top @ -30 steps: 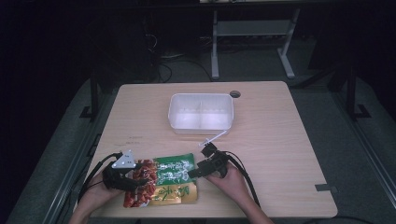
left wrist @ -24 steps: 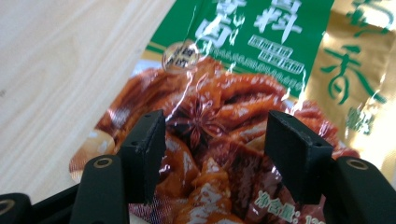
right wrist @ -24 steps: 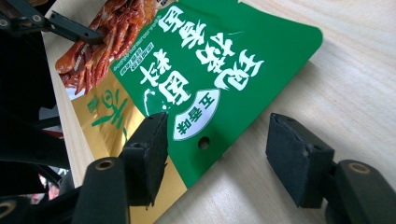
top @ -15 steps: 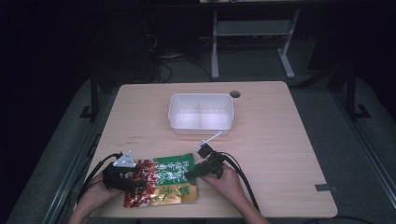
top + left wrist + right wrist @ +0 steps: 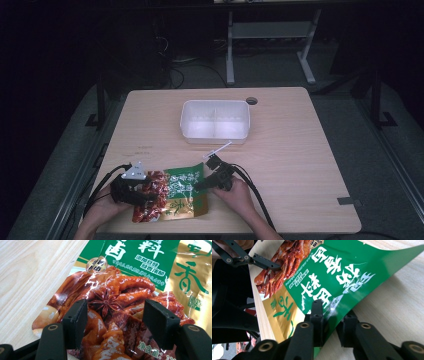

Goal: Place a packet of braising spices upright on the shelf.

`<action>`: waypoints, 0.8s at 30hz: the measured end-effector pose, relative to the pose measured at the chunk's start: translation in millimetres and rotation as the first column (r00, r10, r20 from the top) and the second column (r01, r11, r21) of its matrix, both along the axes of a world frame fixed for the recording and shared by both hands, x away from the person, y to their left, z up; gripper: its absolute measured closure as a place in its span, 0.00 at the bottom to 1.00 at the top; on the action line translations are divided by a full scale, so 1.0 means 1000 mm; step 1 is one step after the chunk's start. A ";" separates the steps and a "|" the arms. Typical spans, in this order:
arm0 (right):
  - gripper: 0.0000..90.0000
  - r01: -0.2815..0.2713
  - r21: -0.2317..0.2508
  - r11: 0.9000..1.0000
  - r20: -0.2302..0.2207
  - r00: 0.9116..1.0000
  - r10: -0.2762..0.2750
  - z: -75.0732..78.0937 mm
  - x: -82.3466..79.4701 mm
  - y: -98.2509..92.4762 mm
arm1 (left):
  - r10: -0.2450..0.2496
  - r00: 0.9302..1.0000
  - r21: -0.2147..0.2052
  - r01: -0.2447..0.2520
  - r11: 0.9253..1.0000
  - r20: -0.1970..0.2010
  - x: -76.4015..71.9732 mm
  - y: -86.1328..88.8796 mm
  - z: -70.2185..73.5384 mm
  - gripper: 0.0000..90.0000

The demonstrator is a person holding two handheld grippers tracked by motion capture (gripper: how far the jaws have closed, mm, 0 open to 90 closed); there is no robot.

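Seasoning packet [image 5: 175,192] at the near edge of the surface [image 5: 300,150]. Right tool [image 5: 331,323] clamped on its green edge, lifting it; left tool [image 5: 115,322] apart over the red end. Likely light, limp, glossy film — grip at the flat rim, not the slick middle.

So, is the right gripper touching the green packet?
Touching. In the right gripper view, the right gripper has its jaws closed on the edge of the green packet.
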State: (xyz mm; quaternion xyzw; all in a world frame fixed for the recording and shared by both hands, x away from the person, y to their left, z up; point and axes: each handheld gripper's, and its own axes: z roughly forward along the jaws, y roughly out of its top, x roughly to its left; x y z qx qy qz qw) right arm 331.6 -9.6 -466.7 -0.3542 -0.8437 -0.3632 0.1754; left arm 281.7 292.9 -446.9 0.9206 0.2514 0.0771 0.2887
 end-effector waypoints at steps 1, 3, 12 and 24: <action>0.88 0.004 0.006 1.000 0.001 1.000 -0.004 0.000 0.000 0.001 | -0.002 1.000 0.000 0.002 1.000 0.001 0.000 0.000 0.000 0.39; 0.90 0.005 0.013 1.000 -0.005 1.000 -0.005 0.000 0.001 0.001 | -0.001 1.000 -0.002 0.001 1.000 0.000 0.000 0.000 0.000 0.39; 0.99 0.018 0.112 0.994 -0.019 1.000 -0.016 0.009 0.004 -0.007 | 0.036 0.999 -0.067 -0.035 0.997 0.000 0.002 0.007 0.001 0.34; 1.00 -0.010 0.129 0.992 0.036 0.999 0.005 0.049 0.003 -0.016 | 0.056 0.997 -0.116 -0.050 0.992 0.048 0.000 0.009 0.007 0.33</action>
